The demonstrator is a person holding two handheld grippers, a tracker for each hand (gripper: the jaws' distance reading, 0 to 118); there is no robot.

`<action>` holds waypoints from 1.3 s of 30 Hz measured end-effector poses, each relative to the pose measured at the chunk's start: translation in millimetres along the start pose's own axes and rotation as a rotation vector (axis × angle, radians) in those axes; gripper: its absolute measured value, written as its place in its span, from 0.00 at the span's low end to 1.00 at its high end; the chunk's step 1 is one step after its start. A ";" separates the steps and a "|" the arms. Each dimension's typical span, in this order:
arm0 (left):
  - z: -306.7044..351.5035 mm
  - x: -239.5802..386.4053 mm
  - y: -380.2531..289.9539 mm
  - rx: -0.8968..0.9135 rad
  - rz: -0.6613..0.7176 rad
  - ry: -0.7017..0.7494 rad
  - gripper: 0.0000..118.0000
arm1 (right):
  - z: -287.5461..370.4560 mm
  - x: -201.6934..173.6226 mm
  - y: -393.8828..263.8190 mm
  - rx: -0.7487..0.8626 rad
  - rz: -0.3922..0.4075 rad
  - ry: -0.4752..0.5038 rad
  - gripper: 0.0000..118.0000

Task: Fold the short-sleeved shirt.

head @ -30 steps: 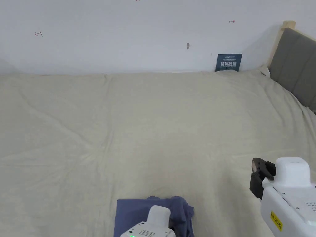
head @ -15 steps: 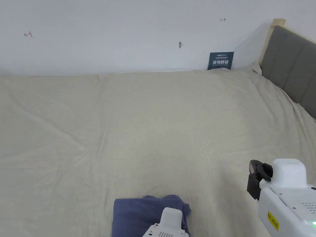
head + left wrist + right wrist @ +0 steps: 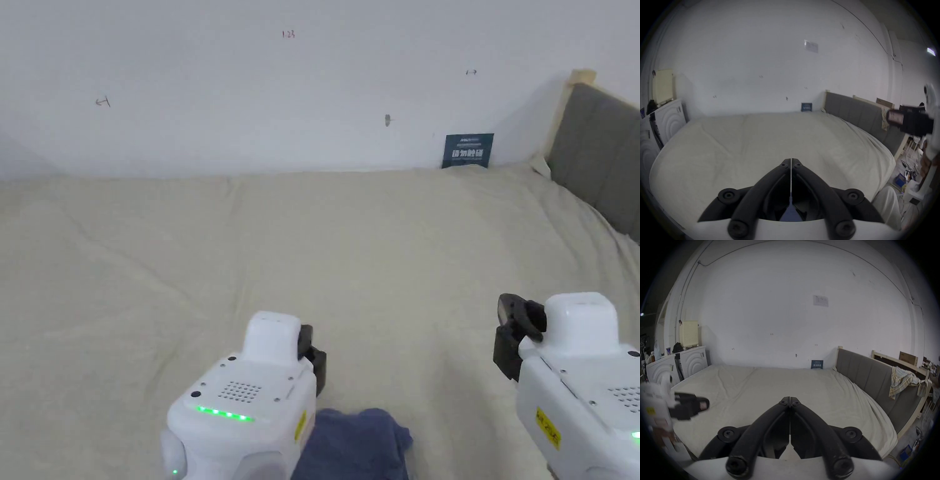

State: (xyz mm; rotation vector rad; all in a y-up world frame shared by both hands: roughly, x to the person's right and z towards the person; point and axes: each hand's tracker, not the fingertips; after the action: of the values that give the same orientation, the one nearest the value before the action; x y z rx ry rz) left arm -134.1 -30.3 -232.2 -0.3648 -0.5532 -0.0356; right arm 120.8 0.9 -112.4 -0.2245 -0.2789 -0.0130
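The dark blue shirt [image 3: 356, 442] lies as a folded bundle on the beige bed [image 3: 375, 250], near its front edge. My left gripper [image 3: 314, 362] hovers above and just left of the bundle with its jaws shut and nothing between them. In the left gripper view the jaws [image 3: 791, 160] are closed tip to tip, and a sliver of the blue shirt [image 3: 791, 215] shows below them. My right gripper [image 3: 509, 340] is held over the bed to the right, well apart from the shirt. Its jaws [image 3: 790, 398] are shut and hold nothing.
A white wall runs behind the bed, with a small dark sign [image 3: 467, 150] leaning at the back. A grey padded headboard [image 3: 594, 156] stands on the right with a checked cloth [image 3: 901, 381] draped over it. White cabinets [image 3: 693, 360] stand at the left.
My left gripper has risen and moved forward, off the shirt, now covering the bundle's left part. The right gripper stayed about where it was. The head camera tilted.
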 end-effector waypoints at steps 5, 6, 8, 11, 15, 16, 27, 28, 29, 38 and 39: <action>28.8 -47.3 24.4 0.123 0.007 0.113 0.01 | 1.5 -18.4 9.1 0.068 0.052 -0.008 0.00; 32.9 -54.2 27.0 0.136 -0.012 0.140 0.01 | 1.4 -21.6 10.1 0.077 0.057 -0.011 0.00; 39.6 -68.4 30.0 0.173 -0.040 0.173 0.01 | 1.5 -28.3 11.2 0.099 0.067 -0.014 0.00; 46.2 -83.2 27.8 0.196 -0.050 0.205 0.01 | 0.3 -36.7 11.0 0.115 0.082 -0.024 0.00; 51.5 -96.0 18.1 0.198 -0.007 0.234 0.01 | -1.1 -43.1 8.5 0.118 0.085 -0.018 0.00; 52.3 -98.6 16.4 0.199 0.007 0.244 0.01 | -1.7 -44.0 8.0 0.113 0.084 -0.013 0.00; 56.3 -113.1 12.2 0.187 0.087 0.256 0.01 | -9.2 -47.3 -4.2 0.079 0.063 0.013 0.00; 56.6 -114.0 12.3 0.185 0.091 0.255 0.01 | -12.4 -48.7 -8.3 0.062 0.060 0.019 0.00; 56.7 -114.1 12.0 0.186 0.092 0.257 0.01 | -16.0 -49.9 -14.4 0.041 0.054 0.030 0.00; 58.6 -125.2 8.8 0.169 0.118 0.252 0.01 | -73.0 -81.7 -130.8 -0.348 0.002 0.062 0.00; 58.4 -126.6 7.4 0.164 0.119 0.253 0.01 | -77.4 -86.2 -142.4 -0.377 0.009 0.065 0.00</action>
State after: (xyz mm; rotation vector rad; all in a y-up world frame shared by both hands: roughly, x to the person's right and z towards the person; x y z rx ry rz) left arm -270.6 -11.2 -254.4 -0.2279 -0.2811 0.0770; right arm 52.8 -156.7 -177.5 -0.5987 -0.2088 -0.0646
